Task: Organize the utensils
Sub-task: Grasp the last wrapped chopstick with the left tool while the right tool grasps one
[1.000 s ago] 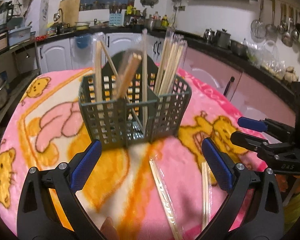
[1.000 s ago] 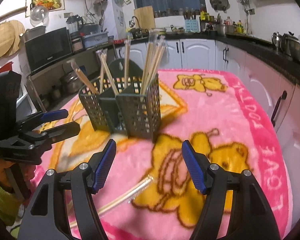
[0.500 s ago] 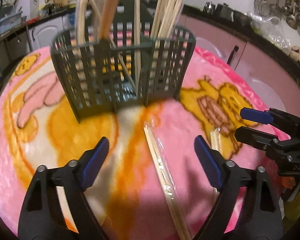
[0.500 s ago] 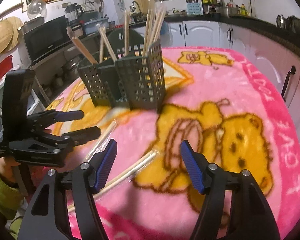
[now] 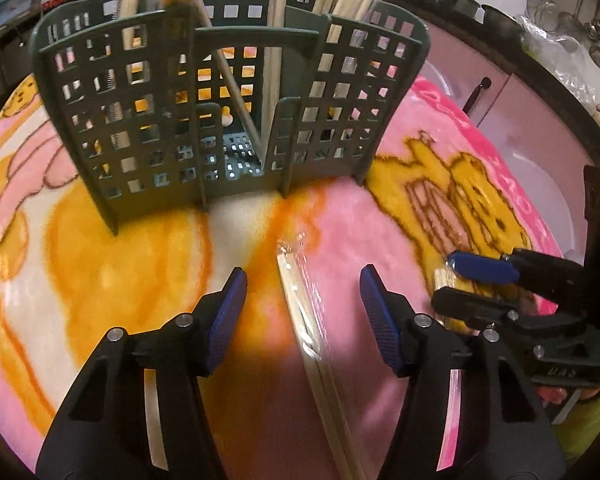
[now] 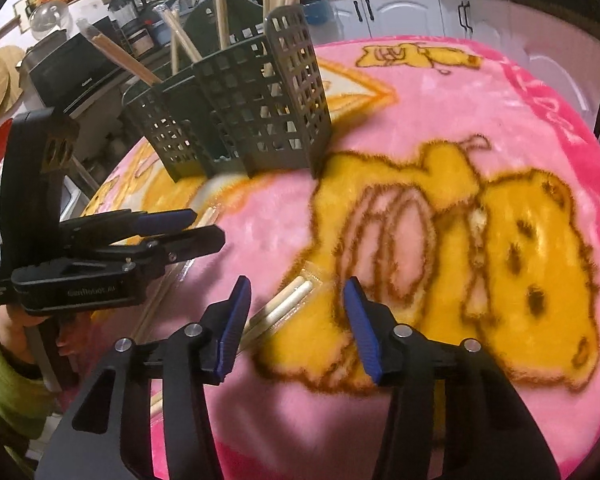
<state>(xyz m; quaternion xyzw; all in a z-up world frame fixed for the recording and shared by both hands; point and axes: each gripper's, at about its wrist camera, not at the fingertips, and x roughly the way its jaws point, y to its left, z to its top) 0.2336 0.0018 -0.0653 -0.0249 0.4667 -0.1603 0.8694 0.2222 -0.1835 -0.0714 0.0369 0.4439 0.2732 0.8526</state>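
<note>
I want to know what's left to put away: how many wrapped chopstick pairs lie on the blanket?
2. One pair lies between the left gripper fingers; the other pair lies between the right gripper fingers. More may be hidden.

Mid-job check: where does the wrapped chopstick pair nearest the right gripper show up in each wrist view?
Left wrist: wrapped chopstick pair at far right, its end under the right gripper.
Right wrist: low center-left, its end between the open fingers, running down-left.
Shared landmark: green utensil caddy behind it on the pink blanket.
</note>
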